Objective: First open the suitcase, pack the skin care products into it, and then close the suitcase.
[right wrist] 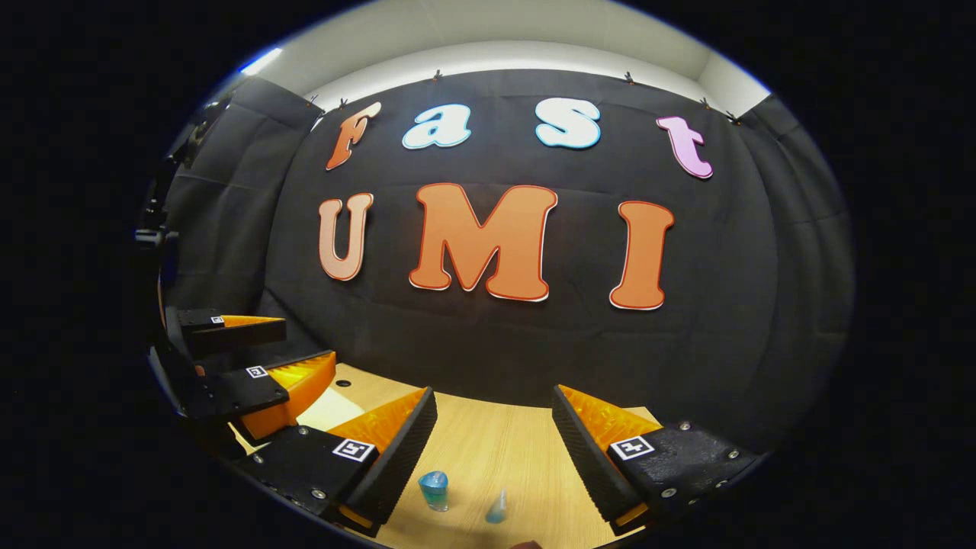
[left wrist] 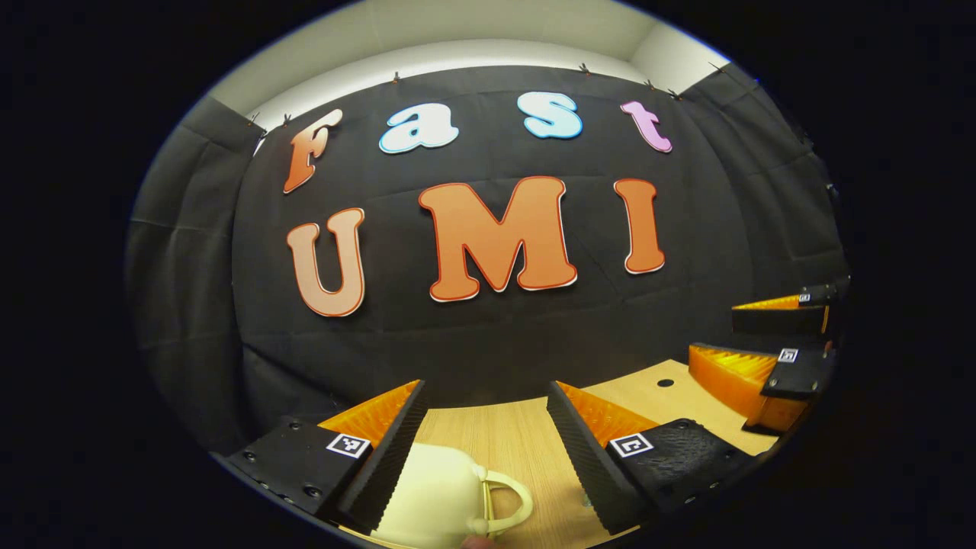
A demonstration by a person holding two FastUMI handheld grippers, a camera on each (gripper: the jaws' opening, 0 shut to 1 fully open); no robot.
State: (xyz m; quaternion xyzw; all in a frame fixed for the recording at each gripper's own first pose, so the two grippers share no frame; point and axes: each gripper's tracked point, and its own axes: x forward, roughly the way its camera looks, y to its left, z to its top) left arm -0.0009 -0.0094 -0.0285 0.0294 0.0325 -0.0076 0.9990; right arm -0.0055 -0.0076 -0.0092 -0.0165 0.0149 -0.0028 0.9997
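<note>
Opening the suitcase (left wrist: 446, 496) is the step in hand, judging by how it lies: a pale cream case resting shut on the wooden table (left wrist: 518, 435), its looped handle turned toward the middle of the table, low in the left gripper view. The left gripper (left wrist: 488, 396) hangs just above it with its jaws spread wide and holding nothing; the near finger overlaps the case's edge in that view, though contact cannot be confirmed. To do this well, the left gripper probably needs to come down and find the lid's seam or the latch side, which is hidden here, rather than pinch the handle, since lifting by the handle would likely raise the whole case.

In the right gripper view, two small blue skin care products (right wrist: 434, 489) stand on the table between the fingers of the right gripper (right wrist: 496, 400), which is likewise spread wide and empty above them. One looks like a squat jar, the other a slim cone; both seem light and easy to topple. The right gripper could usefully steady the case's base while the lid swings.
</note>
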